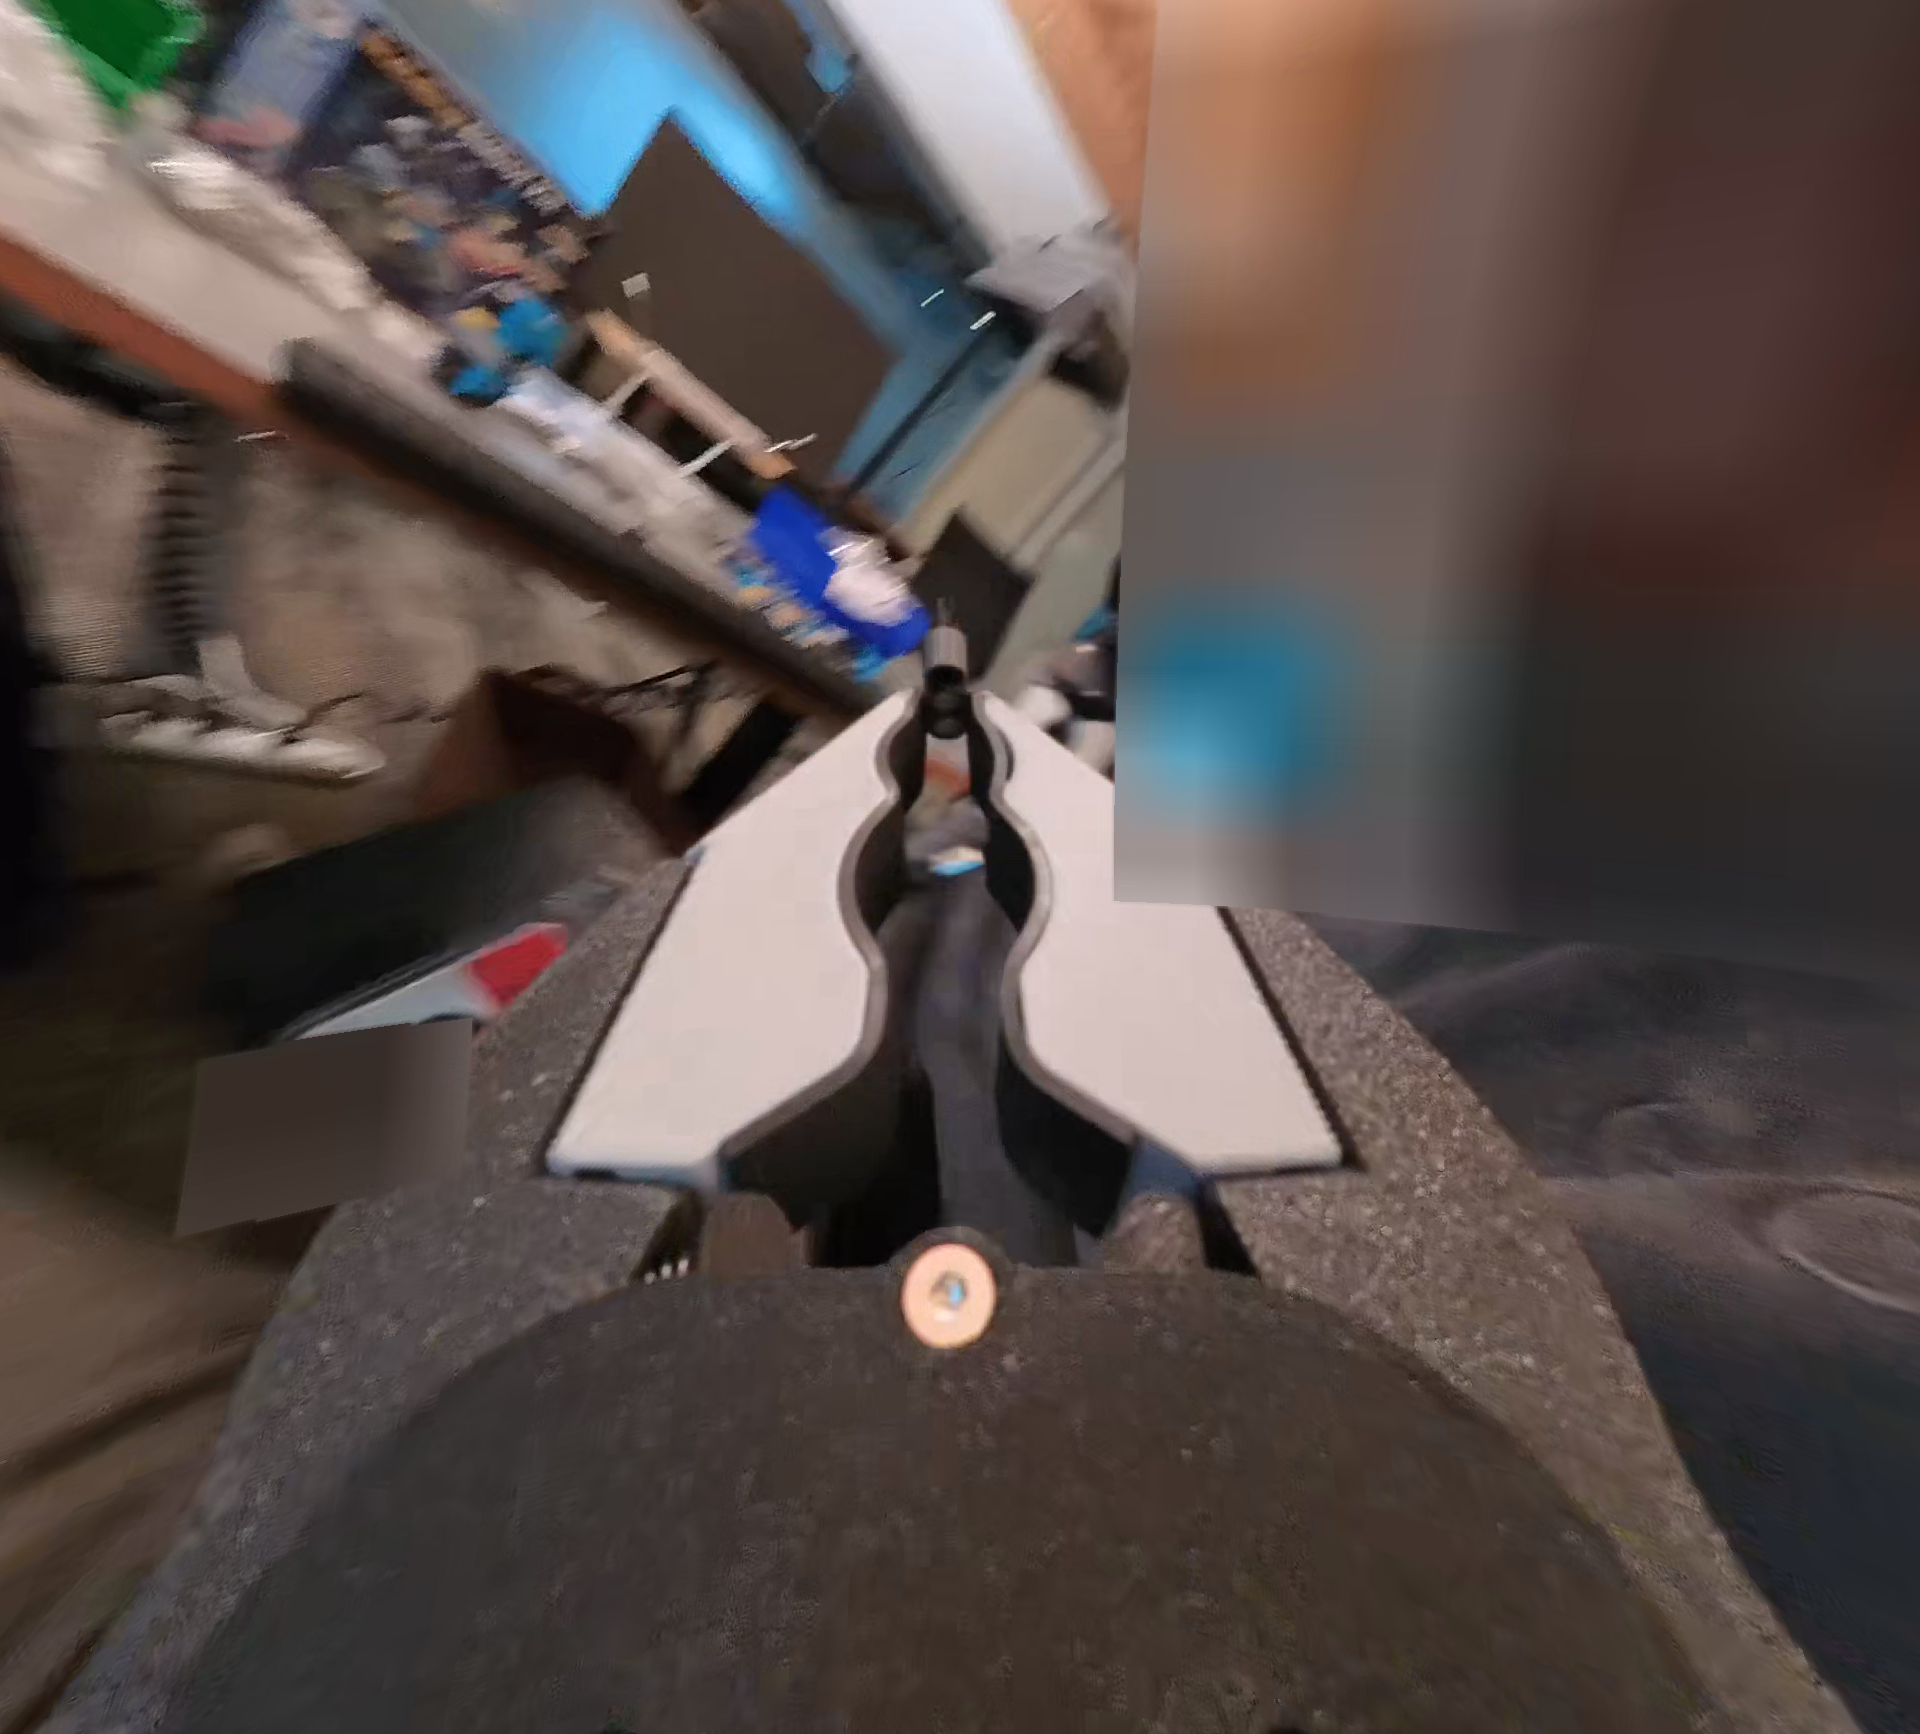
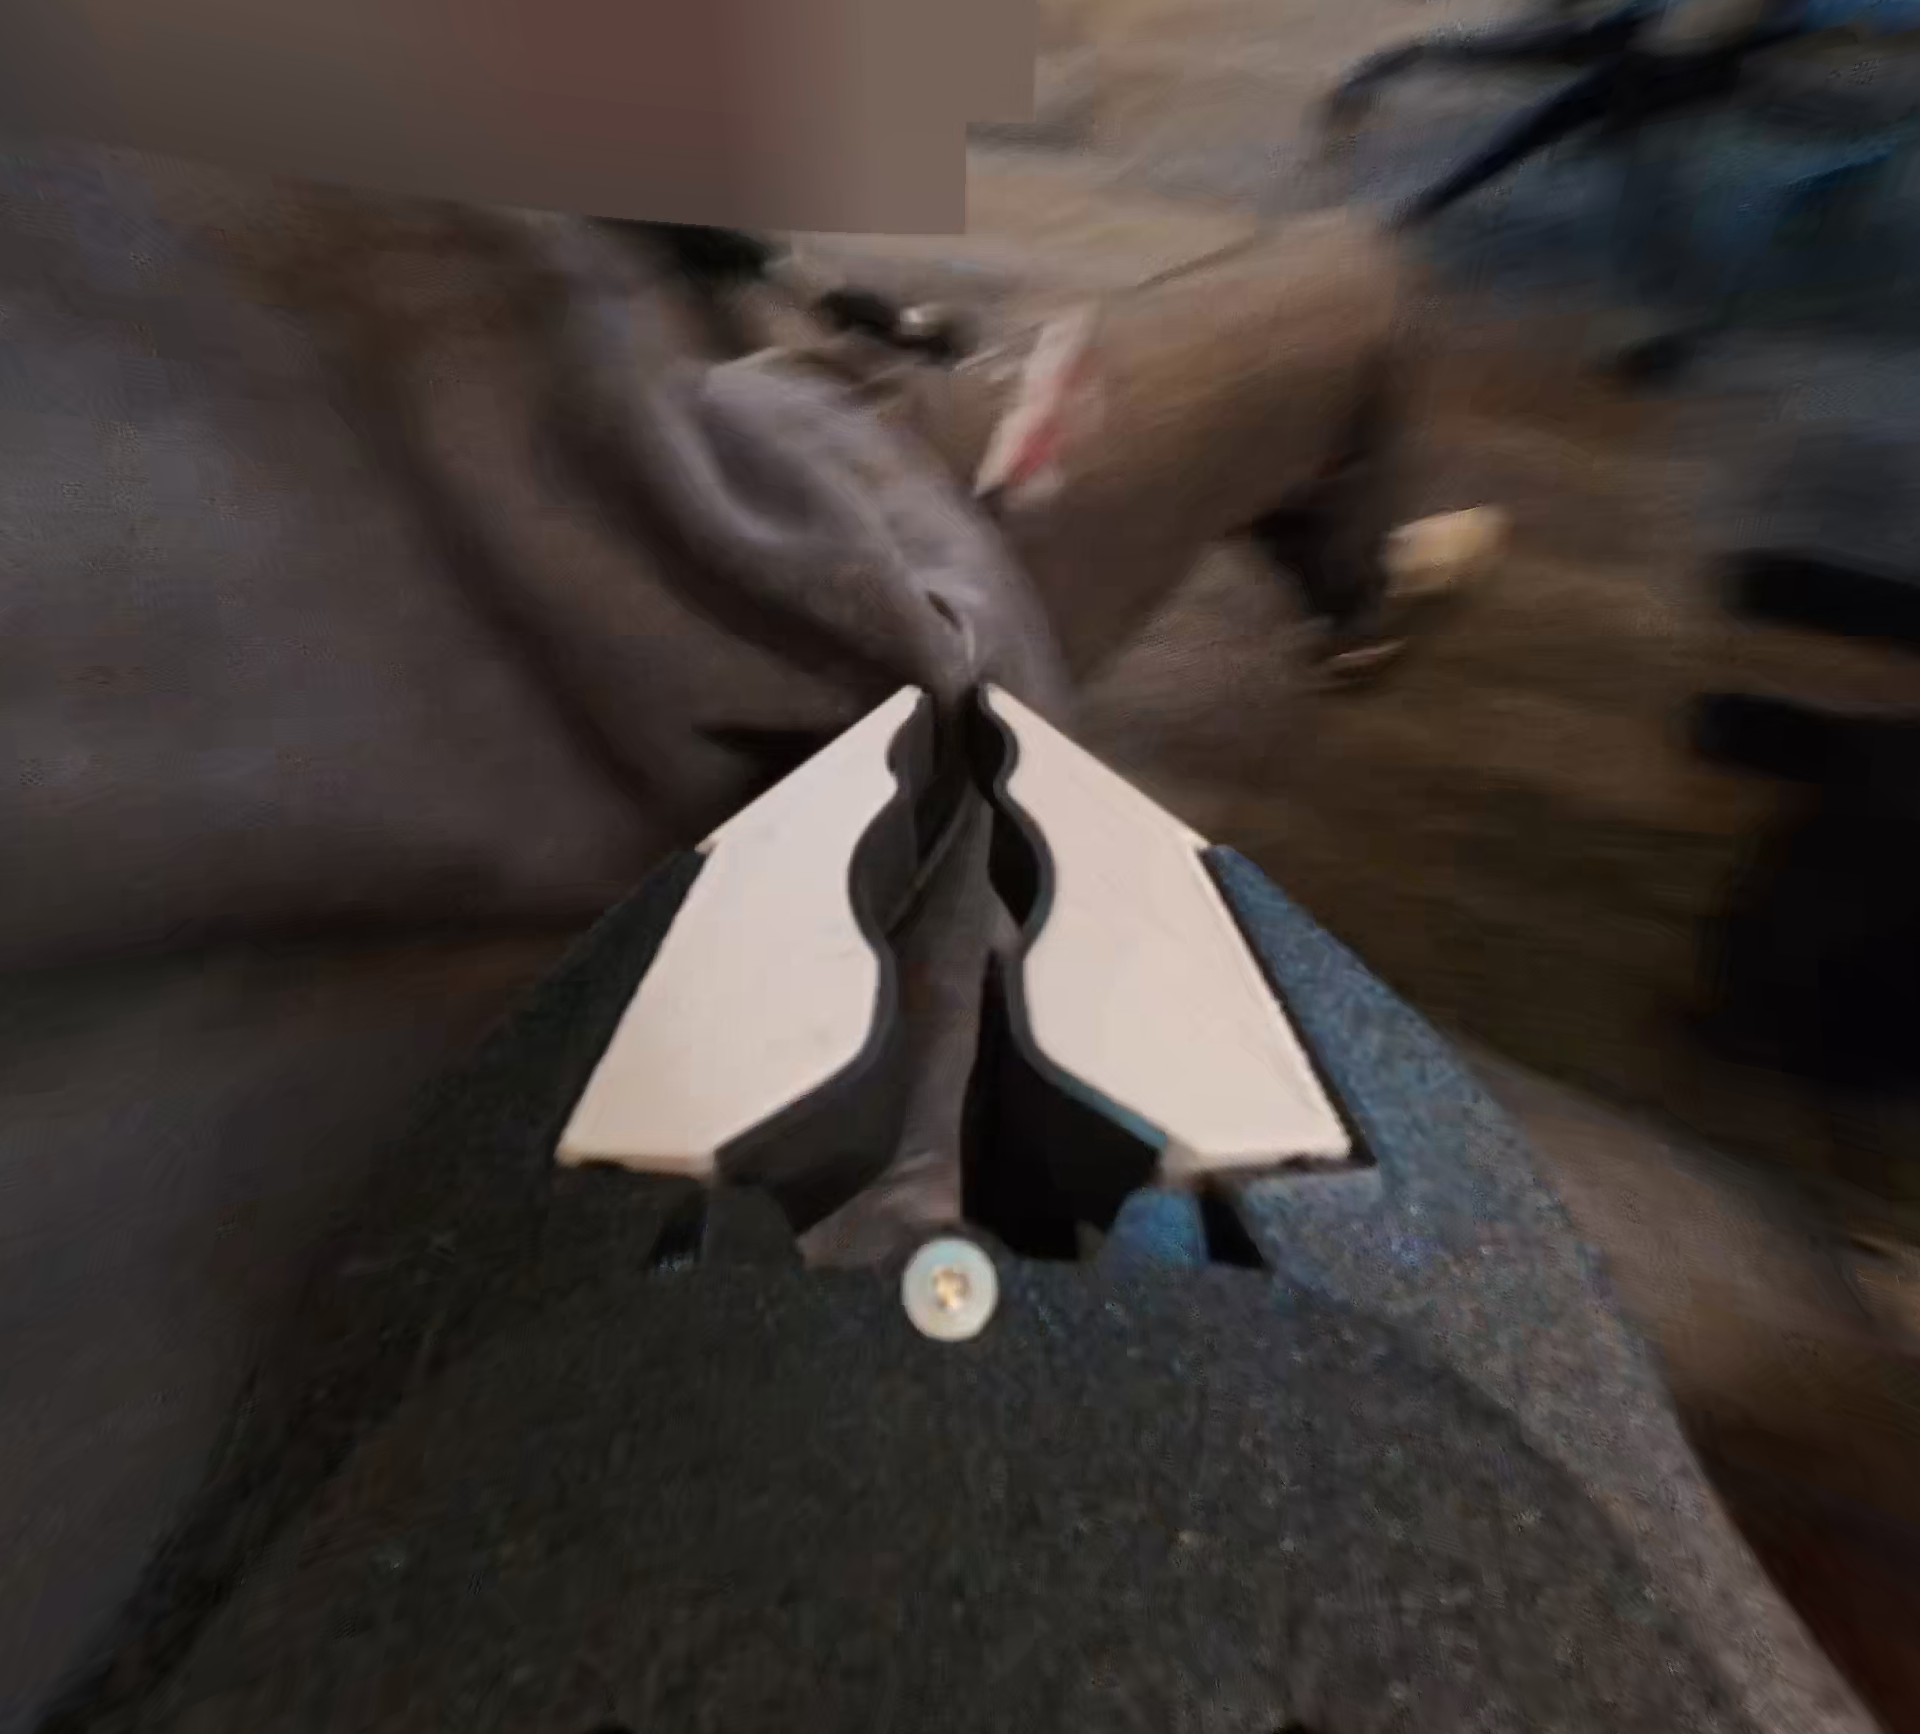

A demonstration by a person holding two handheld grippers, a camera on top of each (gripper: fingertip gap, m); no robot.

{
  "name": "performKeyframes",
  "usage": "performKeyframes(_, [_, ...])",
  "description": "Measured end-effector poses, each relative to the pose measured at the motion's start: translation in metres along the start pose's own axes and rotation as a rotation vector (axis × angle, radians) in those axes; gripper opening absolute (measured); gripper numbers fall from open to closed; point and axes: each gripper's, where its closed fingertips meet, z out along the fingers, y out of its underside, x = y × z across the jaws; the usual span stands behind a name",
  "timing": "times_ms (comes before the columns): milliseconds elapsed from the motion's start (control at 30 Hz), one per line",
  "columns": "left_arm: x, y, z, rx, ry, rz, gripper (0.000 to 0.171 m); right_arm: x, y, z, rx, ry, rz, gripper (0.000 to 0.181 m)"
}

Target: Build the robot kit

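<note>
left tool (image 1: 948, 716) pinched tight on a small black cylindrical thing (image 1: 945, 668); right tool (image 2: 951, 708) clamped on bunched dark grey cloth (image 2: 831, 500); background's all motion blur

No writing could be read in either view; motion blur smeared every surface. In the left wrist view, a blue package (image 1: 831, 572) on the far shelf (image 1: 582, 479) and colourful boxes (image 1: 416, 157) farther left bore printed markings, all too blurred to make out.
</note>
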Motion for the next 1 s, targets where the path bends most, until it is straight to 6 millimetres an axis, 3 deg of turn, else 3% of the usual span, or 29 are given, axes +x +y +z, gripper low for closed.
performKeyframes(33, [-0.014, 0.005, 0.001, -0.044, -0.071, 0.052, 0.007, -0.027, 0.022, 0.006, -0.057, -0.165, 0.033, 0.005])
performKeyframes(100, [-0.039, 0.014, -0.001, -0.11, -0.192, 0.133, 0.007, -0.059, 0.091, 0.015, -0.333, -0.362, 0.137, 0.006])
performKeyframes(133, [-0.051, 0.017, -0.003, -0.134, -0.248, 0.163, 0.007, -0.053, 0.123, 0.017, -0.445, -0.329, 0.155, 0.006])
performKeyframes(167, [-0.062, 0.02, -0.005, -0.156, -0.293, 0.187, 0.007, -0.041, 0.143, 0.014, -0.477, -0.294, 0.181, 0.006])
performKeyframes(200, [-0.073, 0.024, -0.008, -0.184, -0.333, 0.207, 0.007, -0.027, 0.147, 0.009, -0.43, -0.269, 0.244, 0.006])
performKeyframes(267, [-0.098, 0.031, -0.013, -0.232, -0.414, 0.223, 0.007, 0.013, 0.127, -0.003, -0.219, -0.168, 0.323, 0.006])
performKeyframes(300, [-0.107, 0.033, -0.014, -0.241, -0.428, 0.203, 0.007, 0.019, 0.118, -0.006, -0.165, -0.165, 0.34, 0.006])
performKeyframes(433, [-0.133, 0.04, -0.009, -0.255, -0.442, 0.133, 0.007, 0.004, 0.109, 0.019, -0.18, -0.308, 0.341, 0.01])
performKeyframes(533, [-0.151, 0.044, -0.005, -0.278, -0.456, 0.122, 0.007, 0.014, 0.099, 0.033, -0.134, -0.376, 0.322, 0.02])
performKeyframes(600, [-0.168, 0.044, -0.006, -0.284, -0.491, 0.122, 0.007, 0.046, 0.084, 0.038, -0.045, -0.343, 0.31, 0.022])
performKeyframes(700, [-0.203, 0.044, -0.006, -0.3, -0.572, 0.169, 0.007, 0.126, 0.076, 0.06, 0.04, -0.162, 0.277, 0.032])
performKeyframes(800, [-0.242, 0.049, 0.01, -0.287, -0.613, 0.187, 0.007, 0.198, 0.083, 0.102, 0.054, -0.039, 0.176, 0.033])
performKeyframes(900, [-0.283, 0.048, 0.024, -0.348, -0.683, 0.267, 0.008, 0.251, 0.096, 0.151, 0.074, -0.021, 0.176, 0.033])
performKeyframes(1000, [-0.315, 0.038, 0.031, -0.374, -0.724, 0.355, 0.008, 0.29, 0.12, 0.188, 0.101, -0.035, 0.28, 0.016])
